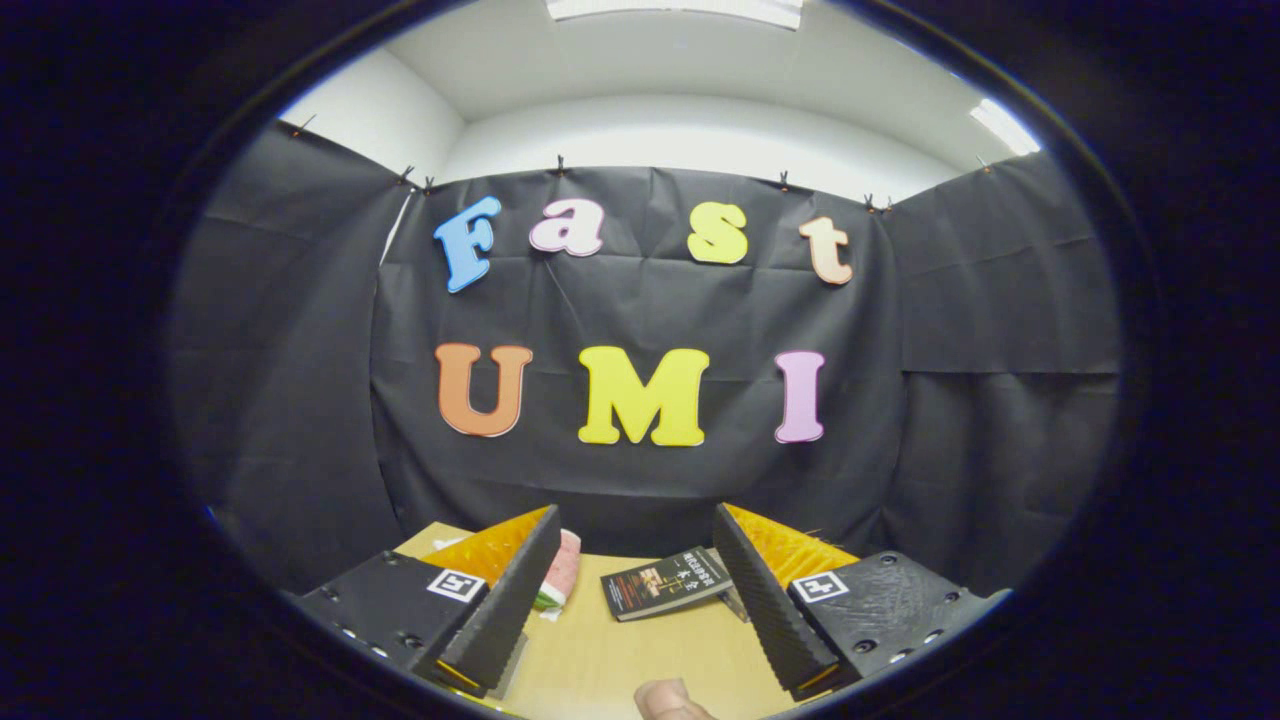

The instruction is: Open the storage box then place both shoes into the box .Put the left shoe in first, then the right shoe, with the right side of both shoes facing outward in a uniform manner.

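Fingertip: a person's fingertip showed nearest, low between the tool's fingers, likely part of the hand steadying the tool
Tool: the tool was spread wide with nothing between its fingers, held level above the table, so it gripped nothing
Booklet: a dark booklet lay flat on the table, just ahead between the fingers
Pink thing: something pink and white sat beside the left finger, too hidden to name
Box and shoes: their place could not be told from here
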`<state>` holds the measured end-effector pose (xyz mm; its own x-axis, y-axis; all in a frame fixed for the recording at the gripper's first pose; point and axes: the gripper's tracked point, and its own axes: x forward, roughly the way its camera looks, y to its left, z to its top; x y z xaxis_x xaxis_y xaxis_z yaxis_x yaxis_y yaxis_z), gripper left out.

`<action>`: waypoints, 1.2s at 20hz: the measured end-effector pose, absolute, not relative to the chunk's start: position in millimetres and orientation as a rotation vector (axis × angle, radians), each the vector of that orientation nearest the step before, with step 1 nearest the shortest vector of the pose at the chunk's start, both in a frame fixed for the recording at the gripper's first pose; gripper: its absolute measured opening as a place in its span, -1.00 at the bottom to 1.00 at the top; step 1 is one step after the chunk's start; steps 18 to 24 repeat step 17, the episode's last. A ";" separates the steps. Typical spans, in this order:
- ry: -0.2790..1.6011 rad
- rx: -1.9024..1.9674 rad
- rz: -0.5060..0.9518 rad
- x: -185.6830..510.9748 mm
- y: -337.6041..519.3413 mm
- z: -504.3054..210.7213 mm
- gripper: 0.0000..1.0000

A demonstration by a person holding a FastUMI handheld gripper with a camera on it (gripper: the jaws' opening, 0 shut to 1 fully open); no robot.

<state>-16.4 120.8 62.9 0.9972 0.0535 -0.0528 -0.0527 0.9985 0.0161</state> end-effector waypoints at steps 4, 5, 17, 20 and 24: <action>0.086 0.055 0.044 -15.0 118.6 58.4 0.91; 0.095 0.065 0.044 -15.9 120.3 56.1 0.91; 0.104 0.040 0.062 -15.2 136.8 54.7 0.92; 0.104 0.040 0.062 -15.2 136.8 54.7 0.92; 0.104 0.040 0.062 -15.2 136.8 54.7 0.92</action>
